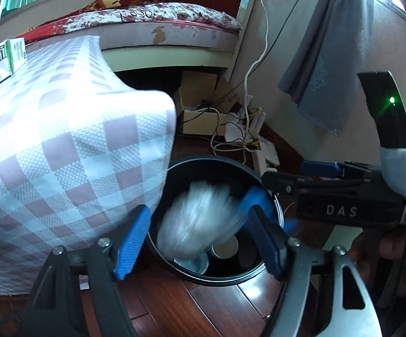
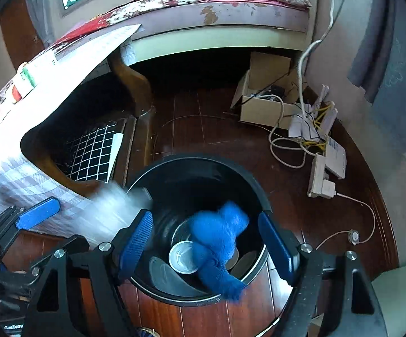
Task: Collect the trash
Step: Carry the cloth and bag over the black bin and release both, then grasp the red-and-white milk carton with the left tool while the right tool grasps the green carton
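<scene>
A black round bin (image 1: 217, 165) stands on the wooden floor beside the draped table. My left gripper (image 1: 197, 219) hangs over it, open, and a blurred white crumpled plastic piece (image 1: 197, 221) is loose between its fingers above the bin's mouth, with neither pad pressing on it. In the right wrist view, my right gripper (image 2: 205, 219) is also open over the bin (image 2: 203, 163). A blurred blue crumpled piece (image 2: 219, 241) sits free between its blue pads. Cups lie at the bottom, among them a white cup (image 2: 183, 257) and a paper cup (image 1: 225, 248).
A table with a checked cloth (image 1: 62, 140) overhangs the bin on the left and carries a green and white carton (image 1: 6, 59). Behind are a bed (image 1: 160, 25), a cardboard box (image 2: 262, 104), tangled cables and a power strip (image 2: 321, 179). A grey towel (image 1: 329, 56) hangs on the right.
</scene>
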`<control>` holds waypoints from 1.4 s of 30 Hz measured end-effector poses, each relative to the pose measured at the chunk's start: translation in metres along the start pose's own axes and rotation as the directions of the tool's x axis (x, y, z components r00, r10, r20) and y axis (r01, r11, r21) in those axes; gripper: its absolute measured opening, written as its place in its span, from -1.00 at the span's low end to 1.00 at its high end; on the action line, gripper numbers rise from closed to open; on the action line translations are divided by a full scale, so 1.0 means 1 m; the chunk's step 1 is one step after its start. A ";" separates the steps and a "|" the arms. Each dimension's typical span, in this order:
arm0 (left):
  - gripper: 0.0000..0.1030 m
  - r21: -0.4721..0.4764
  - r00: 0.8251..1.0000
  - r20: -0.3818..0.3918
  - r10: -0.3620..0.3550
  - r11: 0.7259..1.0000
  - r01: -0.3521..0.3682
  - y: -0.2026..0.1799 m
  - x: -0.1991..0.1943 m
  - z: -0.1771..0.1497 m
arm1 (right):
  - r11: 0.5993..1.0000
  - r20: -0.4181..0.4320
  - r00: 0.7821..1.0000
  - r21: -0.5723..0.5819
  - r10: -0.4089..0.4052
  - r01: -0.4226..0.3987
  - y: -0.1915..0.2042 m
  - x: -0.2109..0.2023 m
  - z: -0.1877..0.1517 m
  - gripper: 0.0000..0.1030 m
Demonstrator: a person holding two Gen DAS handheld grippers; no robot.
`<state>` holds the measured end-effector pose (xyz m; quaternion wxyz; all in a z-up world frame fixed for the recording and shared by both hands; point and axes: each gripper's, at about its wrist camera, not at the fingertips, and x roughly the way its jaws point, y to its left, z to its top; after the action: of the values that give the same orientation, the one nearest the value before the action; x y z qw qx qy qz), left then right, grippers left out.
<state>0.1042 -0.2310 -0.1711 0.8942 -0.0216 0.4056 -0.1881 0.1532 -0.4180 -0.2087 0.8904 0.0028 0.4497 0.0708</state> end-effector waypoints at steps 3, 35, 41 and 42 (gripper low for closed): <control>0.47 0.008 1.000 0.000 0.013 1.000 -0.013 -0.001 0.000 0.000 | 1.000 0.009 1.000 0.007 -0.010 0.010 -0.001 -0.002 0.001 0.60; 0.55 0.041 0.980 0.200 -0.008 0.999 0.000 0.040 -0.123 0.033 | 0.994 0.188 0.977 0.044 -0.106 0.099 0.047 -0.097 0.018 0.63; 0.55 -0.048 0.962 0.257 0.093 0.995 -0.083 0.080 -0.145 0.036 | 0.998 0.244 0.969 -0.037 -0.043 0.054 0.104 -0.108 0.046 0.63; 0.55 -0.063 0.959 0.262 0.110 0.993 -0.097 0.089 -0.148 0.036 | 0.998 0.250 0.968 -0.049 -0.035 0.048 0.111 -0.109 0.049 0.63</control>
<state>0.0697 -0.1002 -0.0581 0.9482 -0.0474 0.2876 -0.1263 0.1153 -0.3189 -0.0850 0.9408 -0.0221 0.3323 0.0635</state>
